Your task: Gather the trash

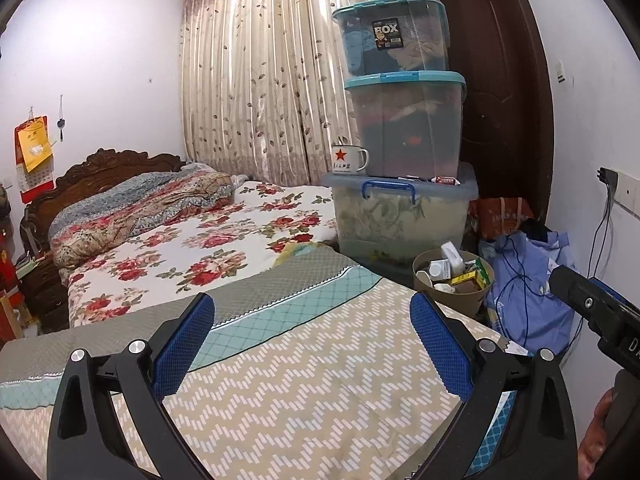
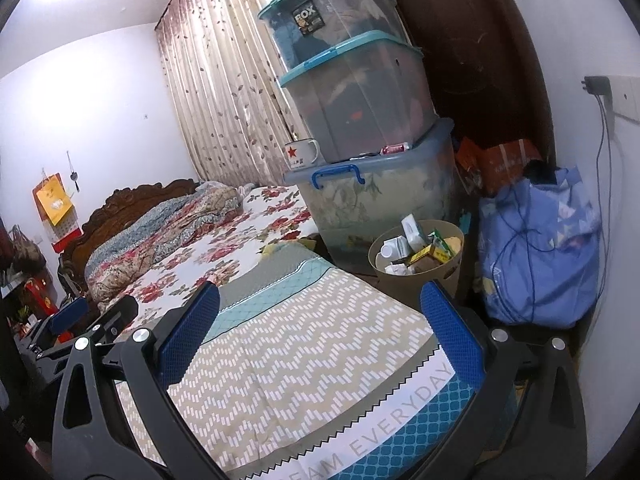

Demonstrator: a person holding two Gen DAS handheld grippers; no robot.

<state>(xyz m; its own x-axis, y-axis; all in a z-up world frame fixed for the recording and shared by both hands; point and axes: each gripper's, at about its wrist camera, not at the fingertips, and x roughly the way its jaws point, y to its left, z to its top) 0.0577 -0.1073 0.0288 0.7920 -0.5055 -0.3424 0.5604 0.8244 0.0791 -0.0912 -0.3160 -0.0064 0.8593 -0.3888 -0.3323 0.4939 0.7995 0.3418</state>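
A tan waste bin (image 1: 454, 284) (image 2: 416, 258) stands on the floor past the bed's corner, filled with small boxes and white bottles. My left gripper (image 1: 312, 344) hovers open over the patterned quilt (image 1: 304, 380), nothing between its blue pads. My right gripper (image 2: 320, 336) is open too, above the same quilt (image 2: 300, 372), with the bin just beyond its right finger. The right gripper's body shows at the right edge of the left wrist view; the left gripper shows at the left edge of the right wrist view.
Three stacked clear storage boxes (image 1: 400, 120) (image 2: 356, 112) stand behind the bin, with an enamel mug (image 1: 348, 159) on the lowest lid. A blue cloth bundle (image 2: 540, 248) with a dangling cable lies right of the bin. A floral bed (image 1: 200, 240) stretches left.
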